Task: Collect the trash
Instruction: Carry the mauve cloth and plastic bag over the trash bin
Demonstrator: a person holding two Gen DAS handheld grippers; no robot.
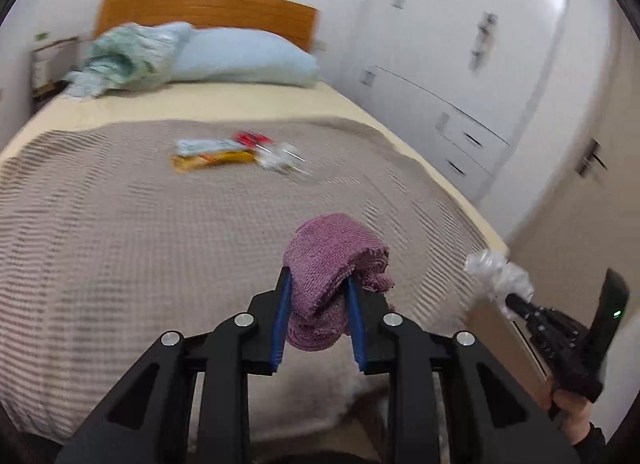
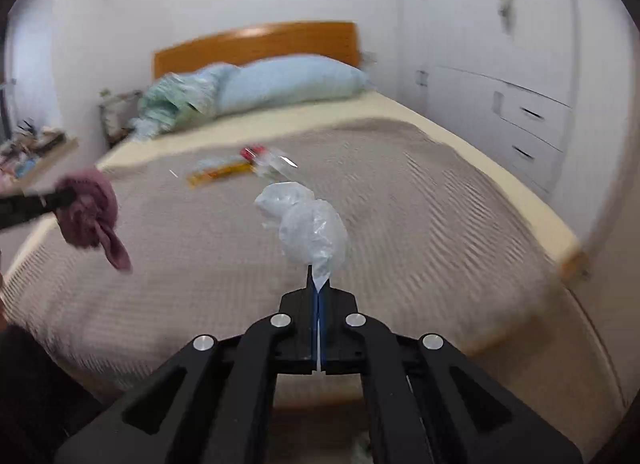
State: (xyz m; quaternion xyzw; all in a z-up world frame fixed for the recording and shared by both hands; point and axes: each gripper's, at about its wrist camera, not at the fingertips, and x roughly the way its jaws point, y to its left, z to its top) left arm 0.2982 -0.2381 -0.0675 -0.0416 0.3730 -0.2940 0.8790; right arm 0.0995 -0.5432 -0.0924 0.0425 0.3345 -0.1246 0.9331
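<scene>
Left gripper [image 1: 320, 284]: we clamp a bunched mauve cloth [image 1: 332, 264].
Right gripper [image 2: 319, 284]: we pinch a crumpled clear bag [image 2: 308, 219].
Bed [image 2: 400, 203]: blurred wrappers [image 2: 224, 171] lie mid-blanket.

The left claw [image 1: 320, 284] fills the lower middle of the view, its blue pads [image 1: 281, 316] pressed on either side of a bunched purple cloth [image 1: 330, 264] that bulges above and below them. Beyond it lies a bed [image 1: 420, 111] under a grey-brown ribbed blanket [image 1: 120, 223]. Near the blanket's middle sits a small heap of wrappers [image 1: 224, 153]: one orange, one pale, one red, and something clear, blurred enough that it may be plastic film. A light blue pillow [image 1: 244, 57] and crumpled green-white fabric [image 1: 124, 59] rest against the wooden headboard [image 1: 208, 9]. White wardrobe doors and drawers [image 1: 472, 75] line the right. At the lower right, the right claw [image 1: 510, 300] grips a crumpled clear plastic bag [image 1: 496, 270], a hand [image 1: 572, 412] holding it.
</scene>
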